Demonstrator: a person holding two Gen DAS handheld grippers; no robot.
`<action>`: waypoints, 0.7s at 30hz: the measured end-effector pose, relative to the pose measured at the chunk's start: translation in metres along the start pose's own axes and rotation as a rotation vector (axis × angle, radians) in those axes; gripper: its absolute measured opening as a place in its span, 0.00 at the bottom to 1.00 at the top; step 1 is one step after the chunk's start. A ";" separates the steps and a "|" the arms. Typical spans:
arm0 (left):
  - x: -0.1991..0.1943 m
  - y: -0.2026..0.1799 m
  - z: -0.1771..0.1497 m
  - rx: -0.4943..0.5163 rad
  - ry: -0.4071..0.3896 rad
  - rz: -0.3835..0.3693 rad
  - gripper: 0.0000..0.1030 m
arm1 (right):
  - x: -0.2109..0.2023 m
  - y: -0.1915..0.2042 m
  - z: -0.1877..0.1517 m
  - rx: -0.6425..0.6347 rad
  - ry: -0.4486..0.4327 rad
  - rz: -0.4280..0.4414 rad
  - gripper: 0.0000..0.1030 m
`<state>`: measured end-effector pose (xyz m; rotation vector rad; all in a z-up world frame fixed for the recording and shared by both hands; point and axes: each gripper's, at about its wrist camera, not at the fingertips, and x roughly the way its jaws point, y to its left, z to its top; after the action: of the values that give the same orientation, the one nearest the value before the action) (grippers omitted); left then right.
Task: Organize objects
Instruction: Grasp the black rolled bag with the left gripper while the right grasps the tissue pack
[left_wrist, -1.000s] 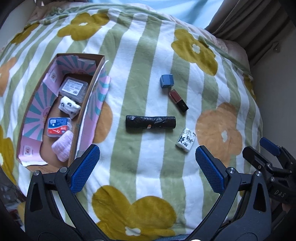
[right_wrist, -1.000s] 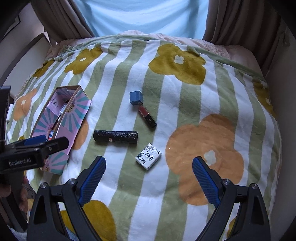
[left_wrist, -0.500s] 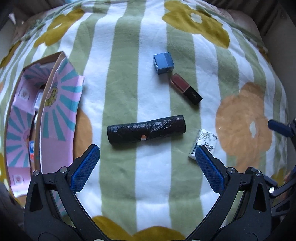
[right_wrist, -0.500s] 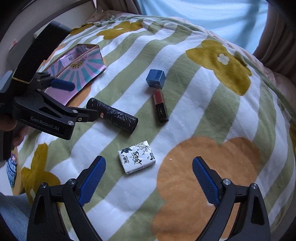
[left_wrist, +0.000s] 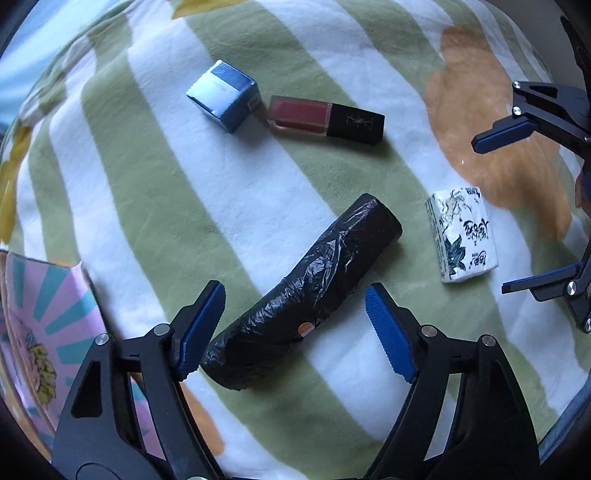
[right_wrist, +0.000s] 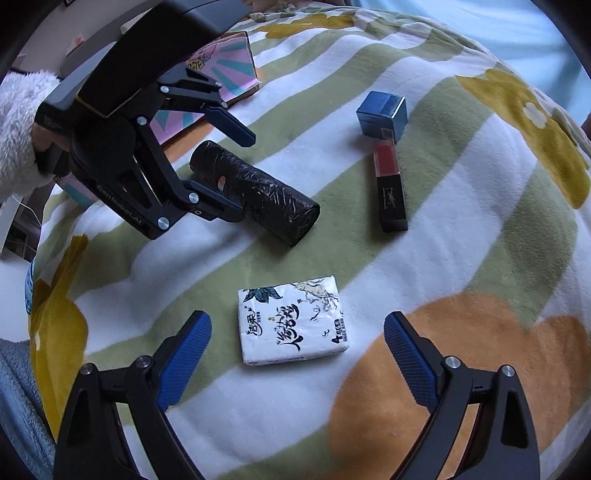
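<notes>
A black roll of plastic bags (left_wrist: 306, 291) lies on the striped flower blanket (left_wrist: 177, 206). My left gripper (left_wrist: 294, 288) straddles its lower half. Its jaws are closing with the roll between them, and the right pad still stands off the roll. From the right wrist, the left gripper (right_wrist: 245, 176) hangs over the roll (right_wrist: 280, 206). A white tissue pack (right_wrist: 291, 325) with black lettering lies between the fingers of my right gripper (right_wrist: 297, 317), which is open and clear of it. A red lipstick (left_wrist: 325, 120) and a small blue box (left_wrist: 221, 96) lie farther off.
A pink and teal cardboard box (left_wrist: 44, 325) sits at the left edge of the blanket; from the right wrist its flap (right_wrist: 221, 62) shows behind the left gripper. A fluffy white sleeve (right_wrist: 18, 129) holds the left gripper. The blanket slopes away at its edges.
Both grippers have dropped close to the blanket and rolled. The left one now straddles the black roll with narrower jaws. The right one has come down over the tissue pack.
</notes>
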<state>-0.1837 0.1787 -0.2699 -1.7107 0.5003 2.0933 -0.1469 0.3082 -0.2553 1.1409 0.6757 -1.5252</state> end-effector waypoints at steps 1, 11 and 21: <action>0.004 0.000 0.000 0.024 0.007 -0.008 0.74 | 0.003 0.000 0.000 -0.002 0.008 0.006 0.91; 0.018 0.003 0.002 0.197 0.047 -0.068 0.45 | 0.022 -0.007 0.004 -0.009 0.036 0.028 0.82; 0.009 0.012 0.000 0.234 0.058 -0.075 0.36 | 0.020 0.001 0.009 0.004 0.054 0.026 0.57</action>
<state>-0.1916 0.1688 -0.2781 -1.6324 0.6594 1.8568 -0.1485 0.2924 -0.2702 1.1935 0.6917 -1.4790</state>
